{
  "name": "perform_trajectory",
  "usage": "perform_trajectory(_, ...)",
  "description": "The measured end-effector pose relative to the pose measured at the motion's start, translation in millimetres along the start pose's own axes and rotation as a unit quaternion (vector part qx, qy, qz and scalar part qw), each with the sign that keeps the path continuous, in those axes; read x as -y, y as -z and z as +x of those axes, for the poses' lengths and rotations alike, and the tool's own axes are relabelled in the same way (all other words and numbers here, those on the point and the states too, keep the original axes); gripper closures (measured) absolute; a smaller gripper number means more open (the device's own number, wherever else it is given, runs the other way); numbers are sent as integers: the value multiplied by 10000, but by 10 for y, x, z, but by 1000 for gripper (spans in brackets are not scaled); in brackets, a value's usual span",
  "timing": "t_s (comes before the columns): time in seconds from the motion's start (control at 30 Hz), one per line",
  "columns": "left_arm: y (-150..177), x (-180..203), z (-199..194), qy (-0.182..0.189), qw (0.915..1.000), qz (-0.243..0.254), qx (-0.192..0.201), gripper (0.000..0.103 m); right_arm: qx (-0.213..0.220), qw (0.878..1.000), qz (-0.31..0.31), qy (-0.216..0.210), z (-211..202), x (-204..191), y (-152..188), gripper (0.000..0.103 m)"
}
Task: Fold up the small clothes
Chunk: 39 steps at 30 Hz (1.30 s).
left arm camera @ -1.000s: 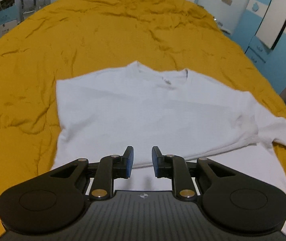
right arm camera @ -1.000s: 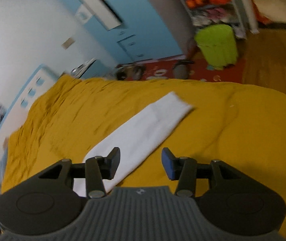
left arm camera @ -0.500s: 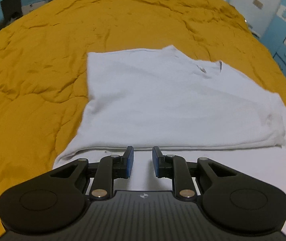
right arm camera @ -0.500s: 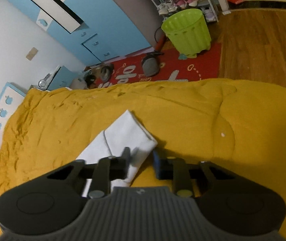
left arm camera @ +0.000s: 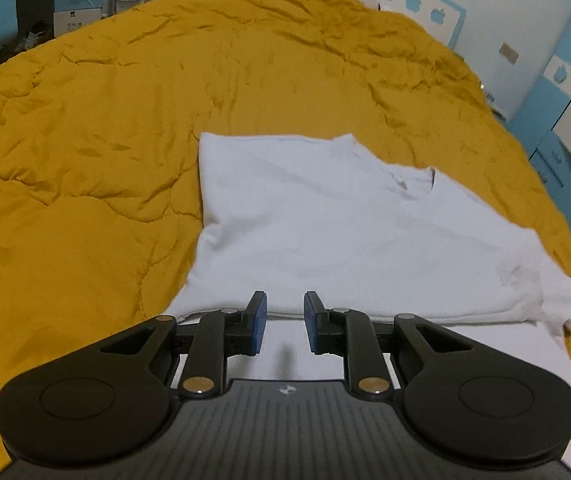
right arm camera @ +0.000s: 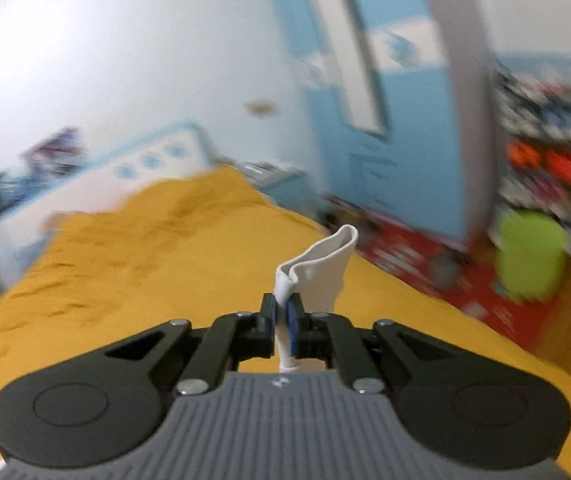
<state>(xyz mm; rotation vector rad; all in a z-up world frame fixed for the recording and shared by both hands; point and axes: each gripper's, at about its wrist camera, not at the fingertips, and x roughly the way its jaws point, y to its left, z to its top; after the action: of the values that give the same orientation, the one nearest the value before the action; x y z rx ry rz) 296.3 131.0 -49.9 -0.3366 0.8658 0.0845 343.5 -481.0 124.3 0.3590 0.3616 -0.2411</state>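
I'm looking at a home bedroom: bed (left arm camera: 133, 128) under mustard quilt, blue wardrobe (right arm camera: 401, 120), green bin (right arm camera: 531, 258).

Left wrist view looks steeply down, close over the yellow bedspread (left arm camera: 125, 140); right wrist view faces the wardrobe (right arm camera: 405, 140), sharing that bedspread.

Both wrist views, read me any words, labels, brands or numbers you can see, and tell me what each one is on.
No text reads clearly in either view.
Red mat: pale marks, too blurred to read.
Shirt neck tag: too small to read.
Cardboard box: a dark mark, too small to read.
Left tongs and right tongs: a small emblem on each body, not lettering.
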Motion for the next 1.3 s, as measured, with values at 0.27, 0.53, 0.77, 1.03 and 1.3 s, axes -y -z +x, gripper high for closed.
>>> perform_trajectory(0.27, -73, -235, -227, 227, 9989, -274, 295, 79, 288, 9833, -782, -1617, -289, -2159, -293, 103)
perform_trajectory(0.53, -190, -478, -245, 291, 9977, -492, 378, 79, -328, 9663, -1255, -2225, -224, -3650, 799, 103)
perform_trajectory(0.77, -265, -609, -209, 364, 9975, -391, 463, 79, -1795, 9404, -1459, -2493, 148, -4297, 2609, 103)
perform_trajectory(1.03, -374, -739, -5, 827, 9943, -575, 361, 64, -3270, 8887, -1124, -3010, 482, -4401, 3768, 97)
perform_trajectory(1.3, -417, -858, 335, 1224, 9865, -1089, 47, 57, -3486, 8605, -1029, -3570, 432, -4101, 3773, 70)
